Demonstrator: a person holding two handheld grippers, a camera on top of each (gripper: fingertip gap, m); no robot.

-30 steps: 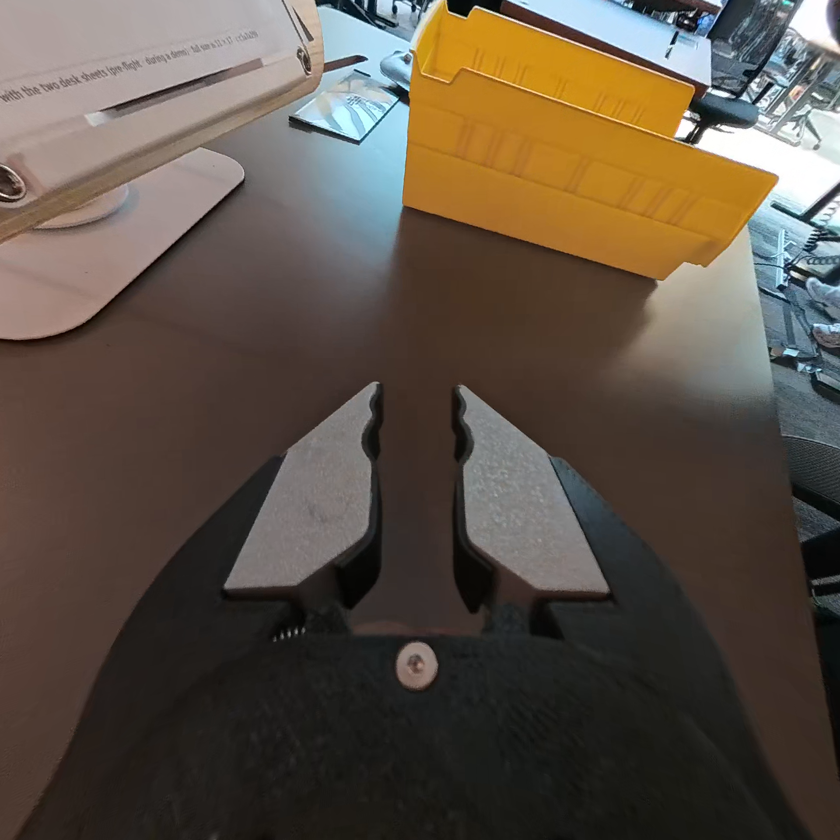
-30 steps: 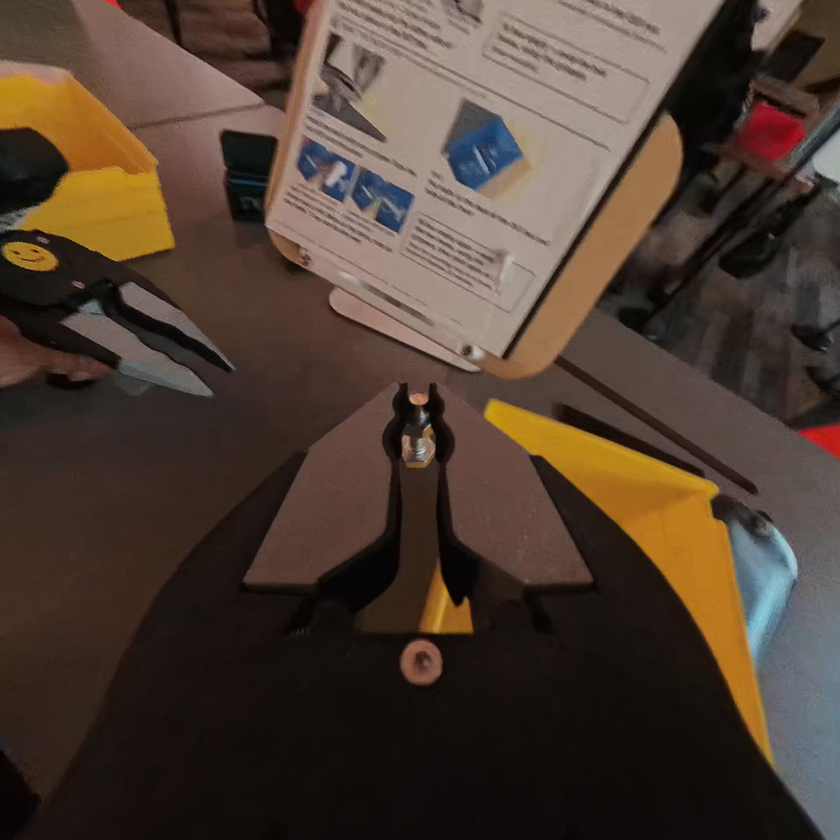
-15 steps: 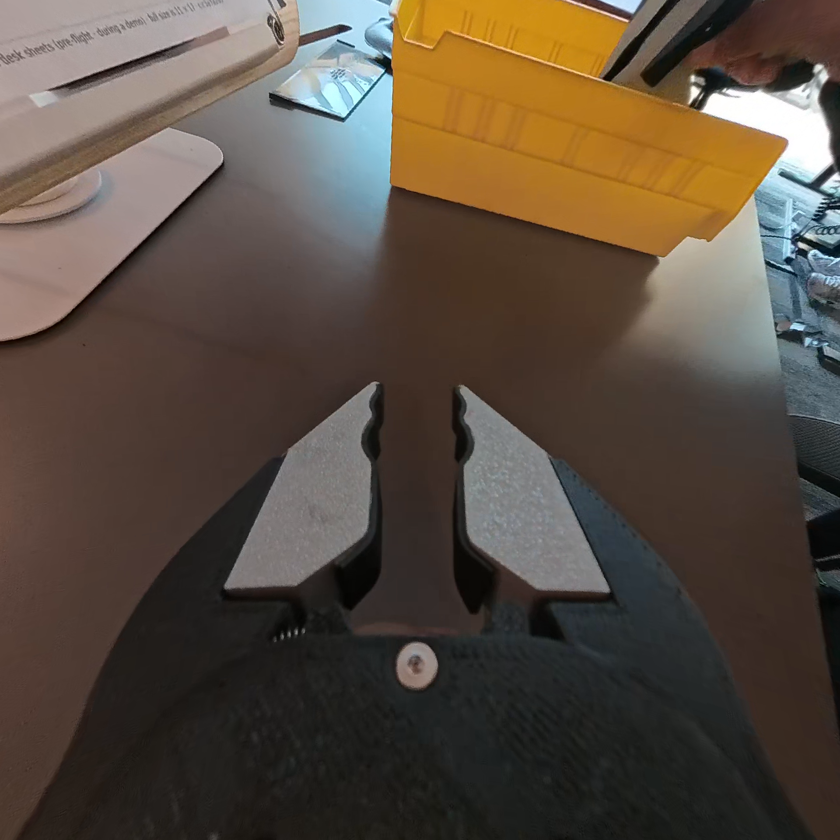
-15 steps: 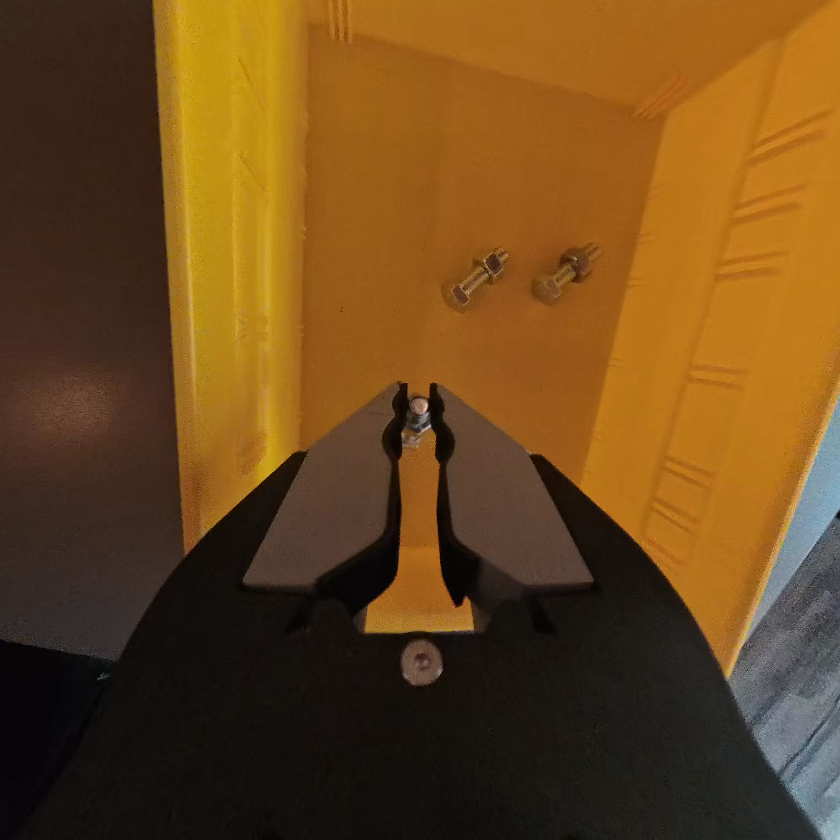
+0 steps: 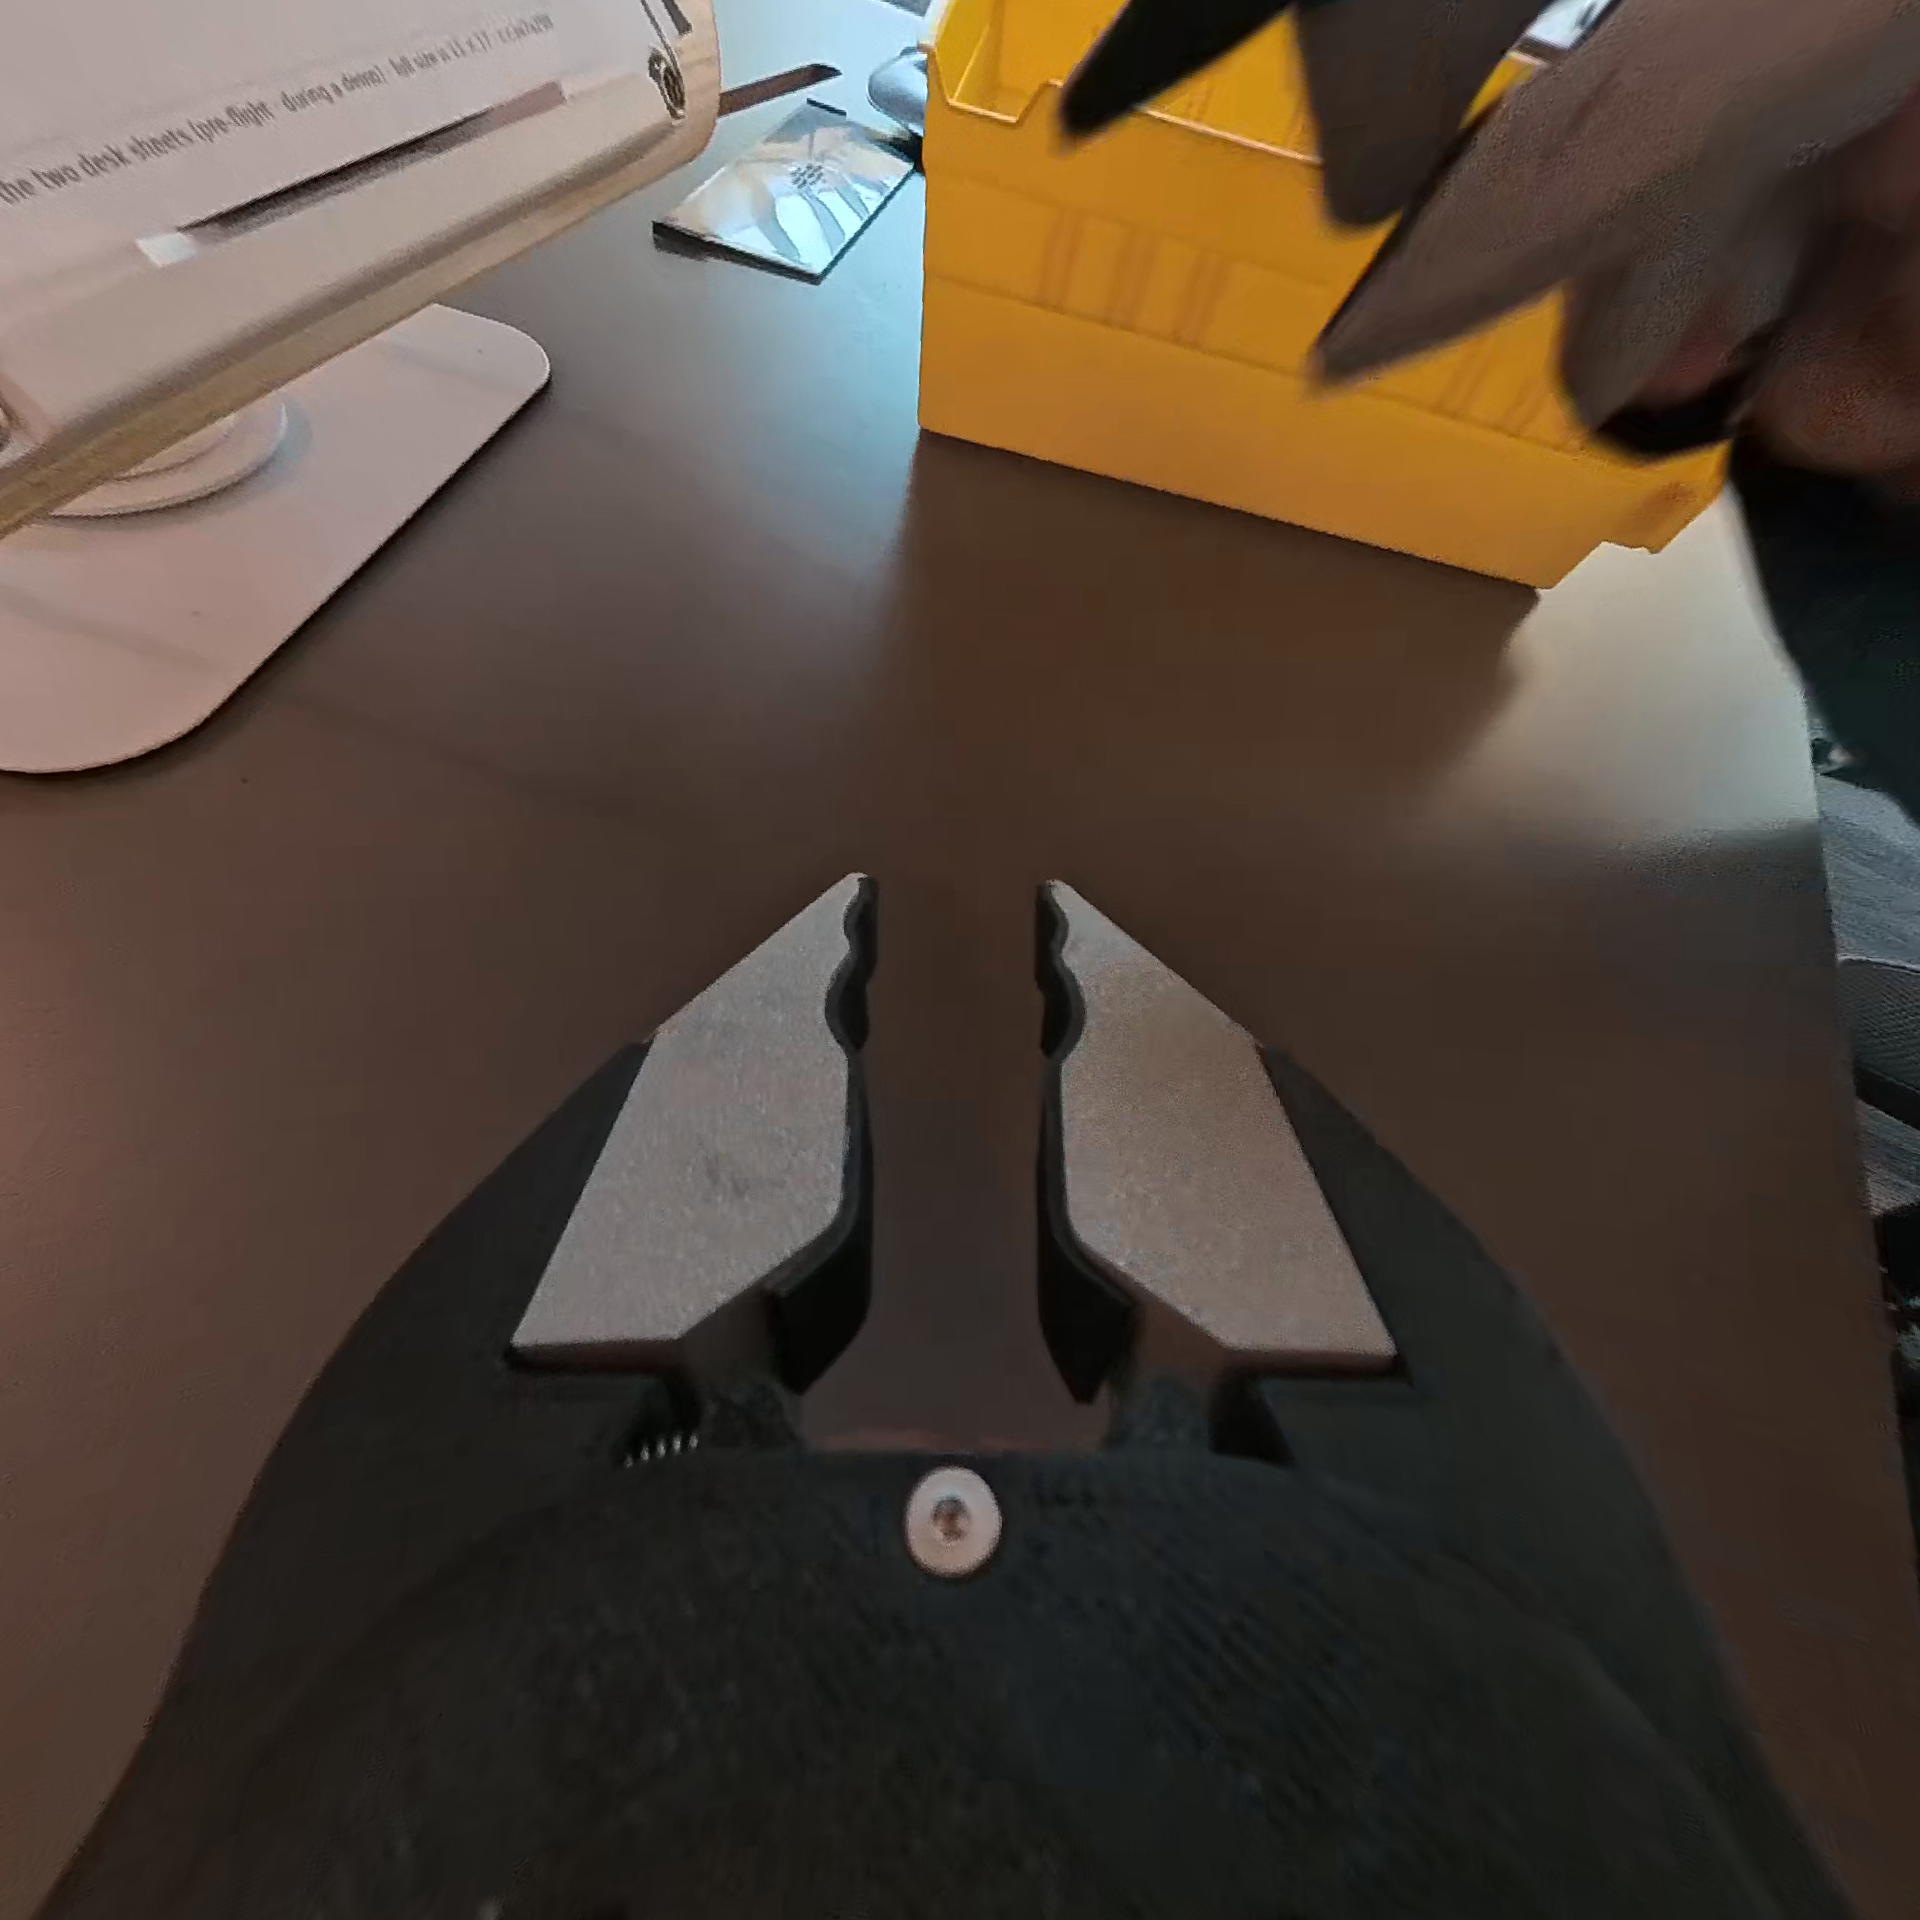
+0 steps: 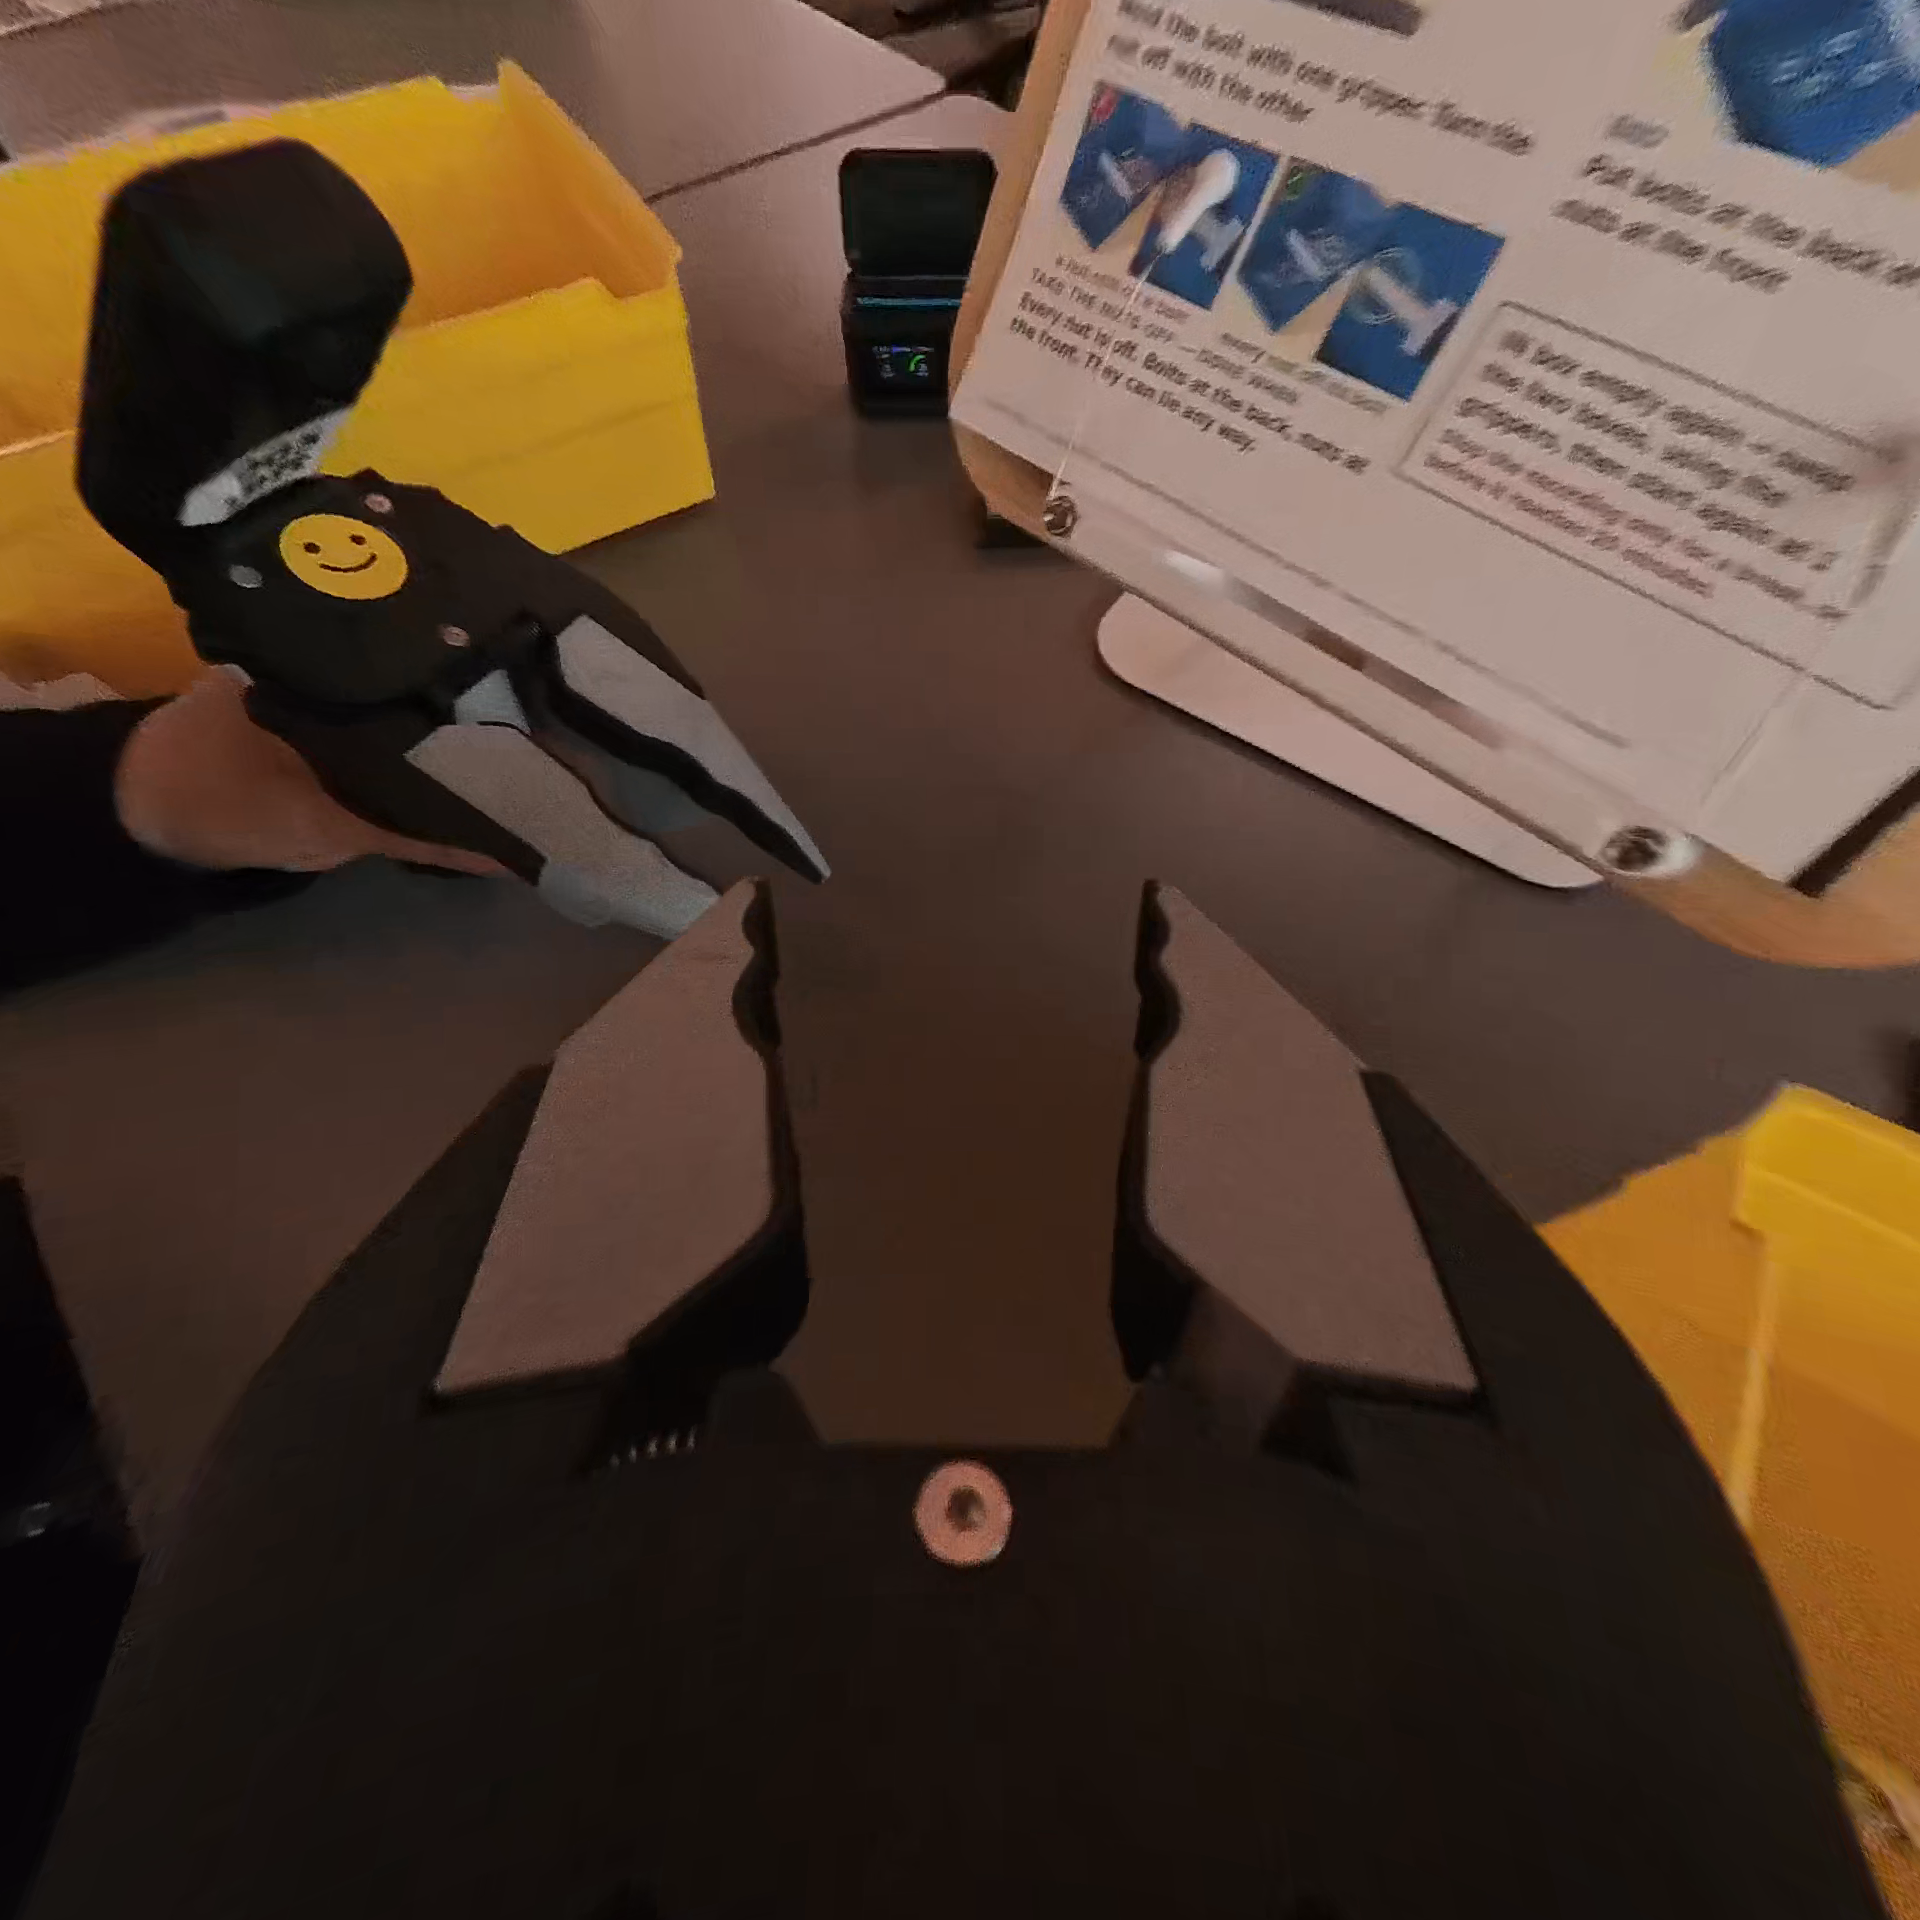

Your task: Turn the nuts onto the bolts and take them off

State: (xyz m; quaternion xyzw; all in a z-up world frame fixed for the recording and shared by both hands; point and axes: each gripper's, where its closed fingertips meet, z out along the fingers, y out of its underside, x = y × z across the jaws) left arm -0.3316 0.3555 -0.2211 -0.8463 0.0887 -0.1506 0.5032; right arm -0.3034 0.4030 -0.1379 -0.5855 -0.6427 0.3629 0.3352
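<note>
Hovering empty over the dark table (image 5: 623,831), both the left gripper (image 5: 956,904) and right gripper (image 6: 951,904) gape apart, so nut-turning isn't underway.

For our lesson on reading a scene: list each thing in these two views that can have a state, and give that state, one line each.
Left gripper: open, empty, above the table.
Right gripper: open wide, empty.
Yellow bin by the right gripper: upright on the table, contents hidden.
Yellow bin behind the left gripper: upright, open top, contents not visible.
Instruction sign: standing, tilted on its base.
Small black device: screen lit.
</note>
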